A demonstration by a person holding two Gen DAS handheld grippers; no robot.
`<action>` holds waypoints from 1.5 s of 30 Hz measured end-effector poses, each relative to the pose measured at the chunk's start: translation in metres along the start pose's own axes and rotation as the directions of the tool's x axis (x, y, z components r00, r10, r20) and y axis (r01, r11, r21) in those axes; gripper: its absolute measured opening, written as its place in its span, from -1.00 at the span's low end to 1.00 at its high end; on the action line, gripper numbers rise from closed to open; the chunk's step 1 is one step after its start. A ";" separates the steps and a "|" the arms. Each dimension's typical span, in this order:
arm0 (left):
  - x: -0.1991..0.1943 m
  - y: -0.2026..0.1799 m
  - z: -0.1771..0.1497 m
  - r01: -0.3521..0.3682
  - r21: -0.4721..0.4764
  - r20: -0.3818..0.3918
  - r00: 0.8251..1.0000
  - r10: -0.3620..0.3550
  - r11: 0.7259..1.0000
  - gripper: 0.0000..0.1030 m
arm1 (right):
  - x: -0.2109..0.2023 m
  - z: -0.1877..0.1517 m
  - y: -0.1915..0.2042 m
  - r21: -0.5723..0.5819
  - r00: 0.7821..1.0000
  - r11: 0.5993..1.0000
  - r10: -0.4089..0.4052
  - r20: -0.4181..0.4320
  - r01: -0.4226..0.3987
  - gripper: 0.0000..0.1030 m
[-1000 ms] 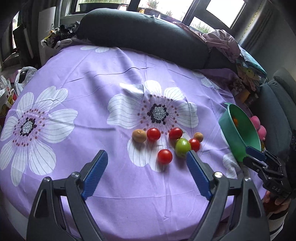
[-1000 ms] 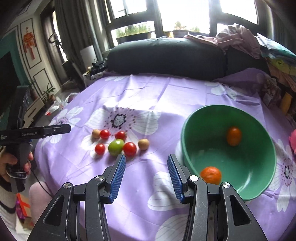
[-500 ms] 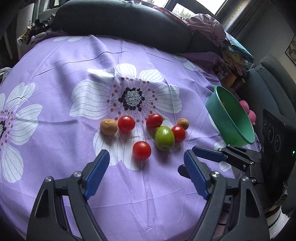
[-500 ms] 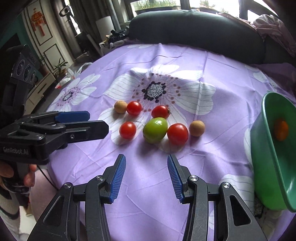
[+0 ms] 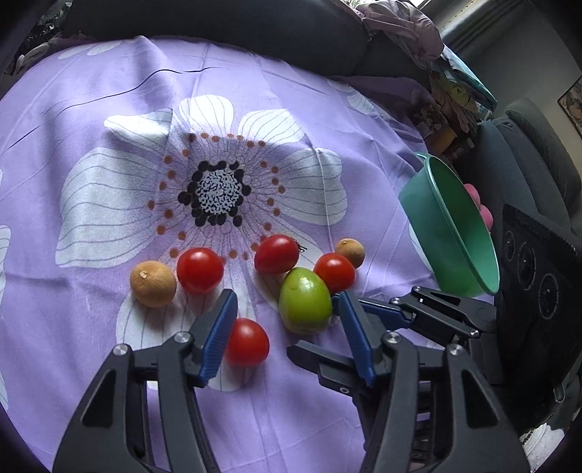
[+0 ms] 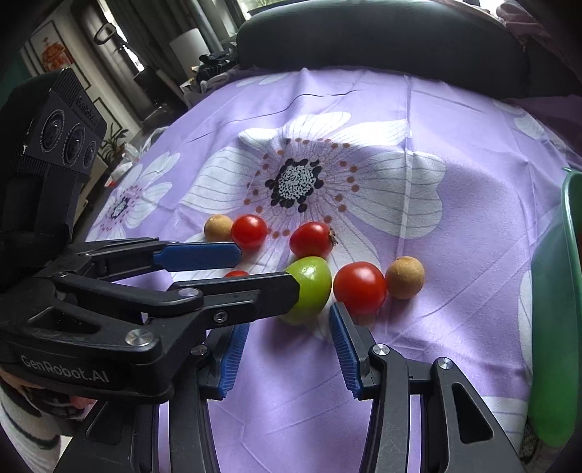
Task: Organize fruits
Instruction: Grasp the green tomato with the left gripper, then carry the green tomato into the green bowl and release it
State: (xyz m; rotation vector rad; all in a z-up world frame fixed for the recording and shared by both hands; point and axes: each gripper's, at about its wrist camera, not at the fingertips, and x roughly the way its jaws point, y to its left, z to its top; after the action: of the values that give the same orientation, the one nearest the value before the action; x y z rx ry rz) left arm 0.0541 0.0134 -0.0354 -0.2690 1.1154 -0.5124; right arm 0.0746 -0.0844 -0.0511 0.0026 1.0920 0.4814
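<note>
Several red tomatoes, a green fruit (image 5: 305,305) and two small brown fruits lie grouped on the purple flowered cloth (image 5: 109,109). My left gripper (image 5: 285,320) is open, low over the cloth, with the nearest red tomato (image 5: 246,342) and the green fruit between its fingers. My right gripper (image 6: 285,345) is open just in front of the green fruit (image 6: 313,287) and a red tomato (image 6: 359,287). The left gripper crosses the right wrist view (image 6: 236,269) and hides most of the near tomato. The green bowl (image 5: 451,225) stands at the right.
A brown fruit (image 5: 152,279) lies at the group's left end and another (image 5: 350,252) at its right end near the bowl. A dark cushion (image 5: 218,22) borders the far side. Cluttered items (image 5: 447,109) lie behind the bowl.
Both grippers have moved forward and down toward the fruit group. The left gripper's fingers now reach around the near tomato and green fruit. The bowl has slid to the right edge of the right wrist view.
</note>
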 end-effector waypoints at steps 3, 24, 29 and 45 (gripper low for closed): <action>0.006 0.000 0.002 0.007 0.002 -0.020 1.000 -0.007 1.000 0.04 | 0.006 0.002 -0.003 0.013 1.000 1.000 0.003 -0.016 -0.003 -0.07; 0.008 -0.011 0.004 0.062 0.015 -0.020 0.998 -0.062 0.998 -0.34 | 0.005 0.008 0.006 -0.034 0.999 0.999 -0.038 0.026 0.039 -0.22; -0.007 -0.031 0.005 0.055 0.062 0.024 0.998 -0.057 0.997 -0.34 | -0.021 0.002 0.006 -0.031 0.995 0.999 -0.042 0.092 0.045 -0.22; -0.011 -0.136 0.028 0.096 0.282 0.071 0.990 -0.120 0.955 -0.34 | -0.119 -0.014 -0.031 0.076 0.941 0.987 -0.157 0.299 0.141 -0.22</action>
State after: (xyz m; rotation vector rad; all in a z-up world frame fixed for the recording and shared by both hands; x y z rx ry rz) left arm 0.0411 -0.0984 0.0470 -0.1059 0.9331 -0.7407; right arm 0.0304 -0.1601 0.0363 0.0396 0.7940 0.3028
